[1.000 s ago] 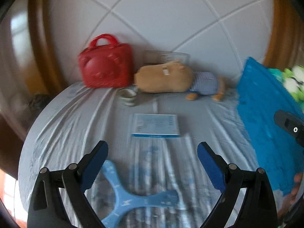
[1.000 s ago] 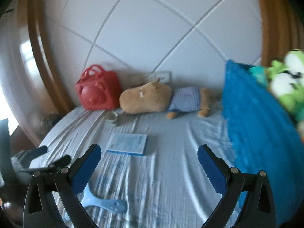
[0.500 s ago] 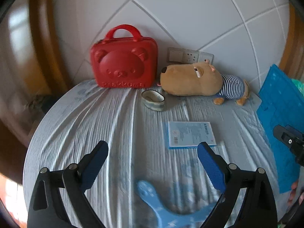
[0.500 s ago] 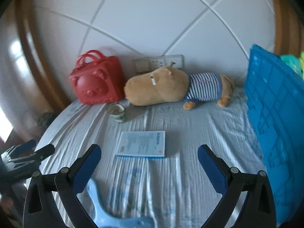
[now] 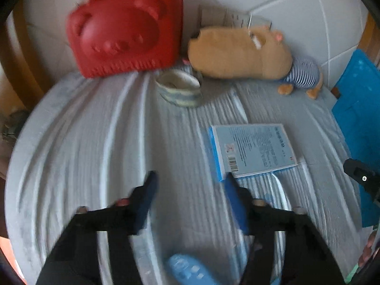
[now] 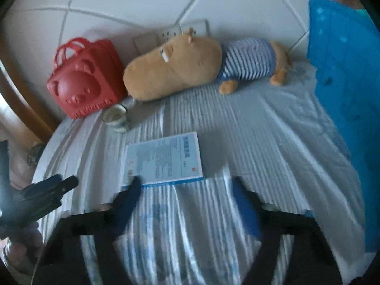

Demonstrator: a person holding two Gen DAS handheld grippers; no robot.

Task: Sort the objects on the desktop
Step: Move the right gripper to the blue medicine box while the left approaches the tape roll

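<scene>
We are holding the left gripper (image 5: 190, 180) over the bed with its two blue fingers (image 5: 147, 197) apart, and nothing is sitting between them. We are holding the right gripper (image 6: 185, 187) the same way, fingers (image 6: 129, 201) apart and holding nothing. Both pictures are looking a bit blurry.

Just past the left gripper's right finger, a light blue booklet (image 5: 254, 150) is lying flat on the striped sheet (image 5: 95, 142), near the middle of the bed. In the right wrist view the booklet (image 6: 163, 161) is lying just ahead of the right gripper's left finger, and the fingertip is looking very close to its near edge, but we cannot tell if they are touching. Under the left gripper, at the near edge of the bed, a bright blue plastic toy (image 5: 187, 270) is peeking out.

Farther back, a small striped cup (image 5: 180, 87) is standing on the sheet. Behind it, at the far edge by the white tiled wall (image 6: 142, 0), a red bear bag (image 5: 123, 28) is standing at the far left corner. A brown stuffed animal (image 5: 239, 52) in a striped shirt is lying on its side just beside the bag. A big blue mat (image 6: 344, 71) is standing up along the right edge of the bed.
</scene>
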